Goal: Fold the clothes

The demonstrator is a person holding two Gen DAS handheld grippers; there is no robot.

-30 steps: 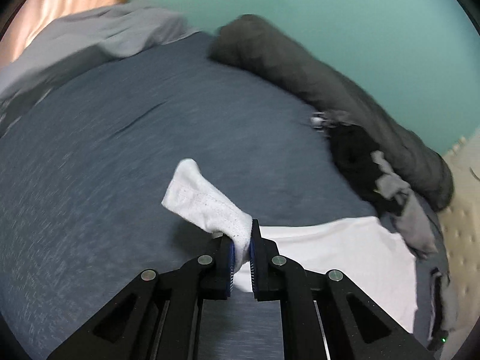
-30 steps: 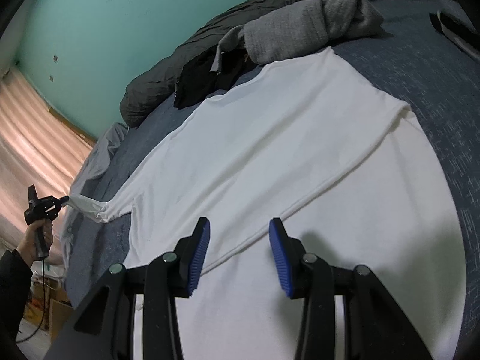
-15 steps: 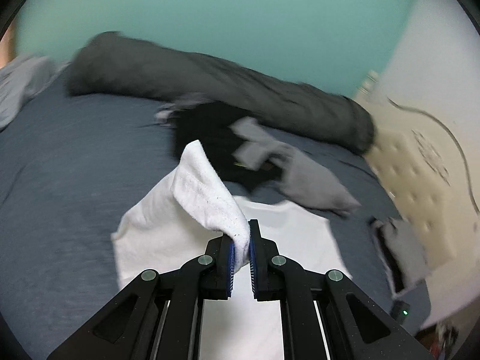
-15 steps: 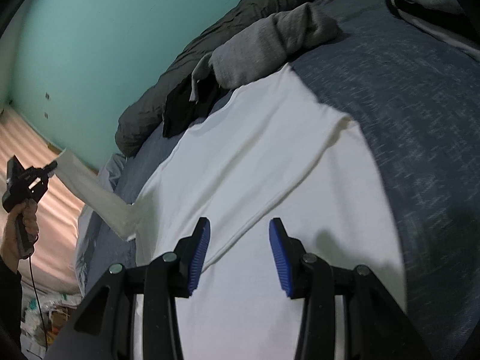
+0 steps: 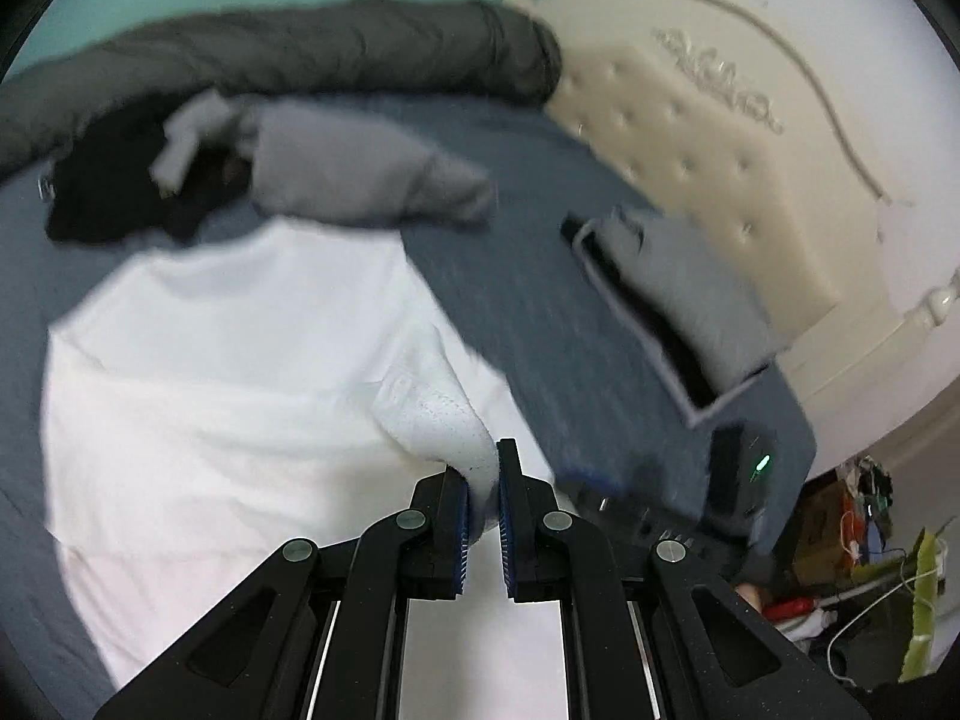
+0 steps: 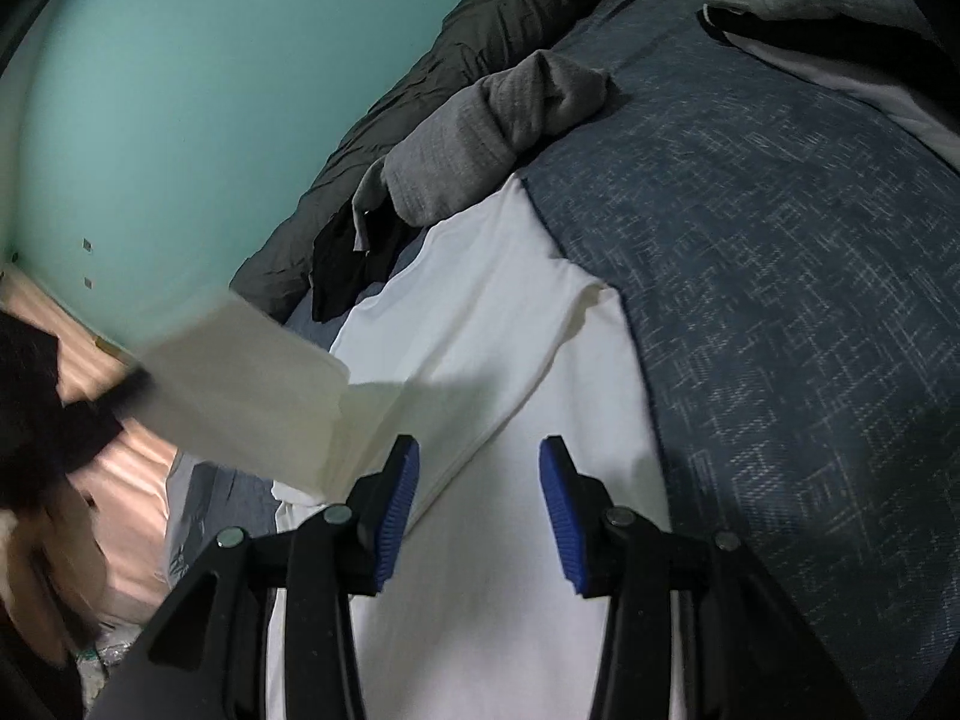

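The left wrist fisheye looks steeply down along the black fingers of the left hand-held gripper [image 5: 483,474], close over the spread white cotton garment [image 5: 228,372] on the blue-grey woven bed cover [image 5: 540,276], facing the cream tufted headboard [image 5: 708,180]. The right wrist fisheye sits low over the same garment [image 6: 480,600], looking between the right hand-held gripper [image 6: 477,501] fingers toward the teal painted wall [image 6: 180,90]. Both views share the garment, the bed cover, the crumpled grey knitted sweater [image 5: 360,174] and the long dark grey rolled duvet [image 5: 300,54].

Teal wall [image 6: 180,90], cream tufted headboard [image 5: 708,180], apparently curtains [image 6: 129,480] far left.
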